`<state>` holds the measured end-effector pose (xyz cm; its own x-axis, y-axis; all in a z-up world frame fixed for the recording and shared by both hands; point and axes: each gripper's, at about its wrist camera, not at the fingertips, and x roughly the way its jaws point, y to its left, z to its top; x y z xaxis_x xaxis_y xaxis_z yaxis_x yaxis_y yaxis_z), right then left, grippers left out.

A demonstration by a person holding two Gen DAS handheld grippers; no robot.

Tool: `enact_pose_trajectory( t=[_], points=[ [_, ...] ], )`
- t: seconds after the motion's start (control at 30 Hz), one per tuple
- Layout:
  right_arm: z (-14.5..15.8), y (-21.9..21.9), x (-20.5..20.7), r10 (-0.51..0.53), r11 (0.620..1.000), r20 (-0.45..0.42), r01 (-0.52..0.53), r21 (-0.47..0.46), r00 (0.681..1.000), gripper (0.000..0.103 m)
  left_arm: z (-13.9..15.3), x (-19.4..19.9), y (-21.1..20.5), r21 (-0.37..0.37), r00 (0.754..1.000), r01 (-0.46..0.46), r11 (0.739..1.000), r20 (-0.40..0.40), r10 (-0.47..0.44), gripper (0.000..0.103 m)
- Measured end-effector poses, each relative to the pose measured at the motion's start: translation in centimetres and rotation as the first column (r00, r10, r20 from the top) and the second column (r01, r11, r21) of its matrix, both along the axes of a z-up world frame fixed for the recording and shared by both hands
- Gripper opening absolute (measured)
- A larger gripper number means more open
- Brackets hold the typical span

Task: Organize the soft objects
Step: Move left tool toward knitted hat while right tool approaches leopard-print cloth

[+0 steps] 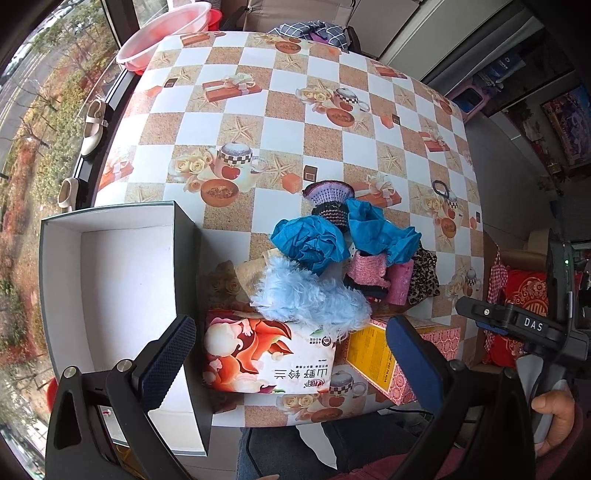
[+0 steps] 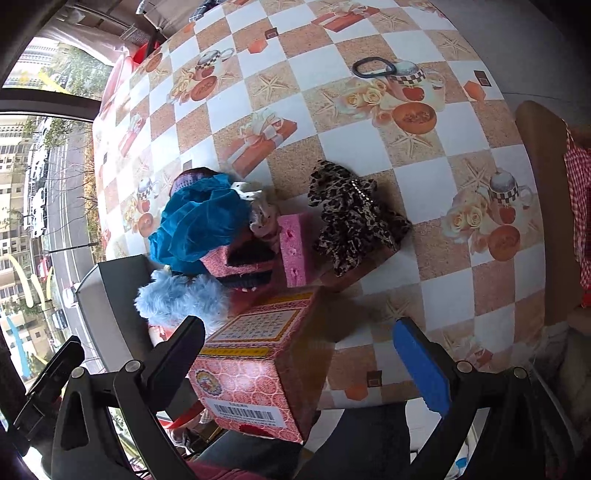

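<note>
A heap of soft things lies near the table's front edge: a fluffy light-blue piece [image 1: 310, 295] [image 2: 181, 295], crumpled blue cloth [image 1: 314, 240] [image 2: 203, 225], a pink sponge [image 1: 400, 282] [image 2: 293, 251], a leopard-print scrunchie [image 1: 424, 280] [image 2: 351, 221] and a knitted purple piece [image 1: 327, 194]. A flowered tissue pack [image 1: 266, 354] lies under the fluffy piece. An open white-lined box [image 1: 118, 288] stands at the left. My left gripper [image 1: 291, 358] hangs open above the tissue pack. My right gripper [image 2: 299, 362] is open over a pink patterned carton [image 2: 255, 369] [image 1: 399, 354].
A black hair tie [image 2: 373, 68] [image 1: 441, 188] lies alone on the checked tablecloth [image 1: 288, 110] further back. A pink basin [image 1: 166, 33] sits past the far left corner. A hand [image 1: 557, 421] holds the other gripper at the right. A red checked cloth [image 2: 580, 206] hangs beside the table.
</note>
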<state>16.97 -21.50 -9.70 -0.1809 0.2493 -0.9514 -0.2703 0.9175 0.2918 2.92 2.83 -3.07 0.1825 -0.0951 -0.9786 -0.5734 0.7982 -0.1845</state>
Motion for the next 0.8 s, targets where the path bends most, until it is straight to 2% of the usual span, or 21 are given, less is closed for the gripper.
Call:
enact_pose_trajectory(
  t=[0.2,0.33,0.4,0.63,0.8],
  points=[
    [-1.3,-1.2,0.7,-0.010,0.999,-0.013,0.010,-0.033,1.000,0.103,-1.7,0.9,1.4,-0.015,0.999,-0.021,1.000,-0.045,0.021,0.103],
    [-1.2,-1.7,1.6,-0.022,0.999,0.003,0.022,-0.034,1.000,0.103,-2.4,0.7,2.1,-0.085,0.999,-0.025,0.996,-0.030,0.023,0.103],
    [-1.2,-1.9,2.0,-0.029,0.999,0.011,0.030,-0.029,1.000,0.103,-2.9,0.9,2.1,-0.092,0.999,-0.016,0.996,-0.042,0.012,0.103],
    [-1.7,-1.7,3.1,-0.023,1.000,0.007,0.023,-0.013,1.000,0.103,-5.1,3.5,0.9,-0.015,0.990,0.102,0.995,-0.097,-0.103,0.103],
    [-2.8,0.1,3.3,0.056,0.998,0.033,-0.055,-0.044,0.998,0.103,-7.7,5.9,-0.1,0.060,0.965,0.203,0.977,-0.182,-0.189,0.103]
  ],
)
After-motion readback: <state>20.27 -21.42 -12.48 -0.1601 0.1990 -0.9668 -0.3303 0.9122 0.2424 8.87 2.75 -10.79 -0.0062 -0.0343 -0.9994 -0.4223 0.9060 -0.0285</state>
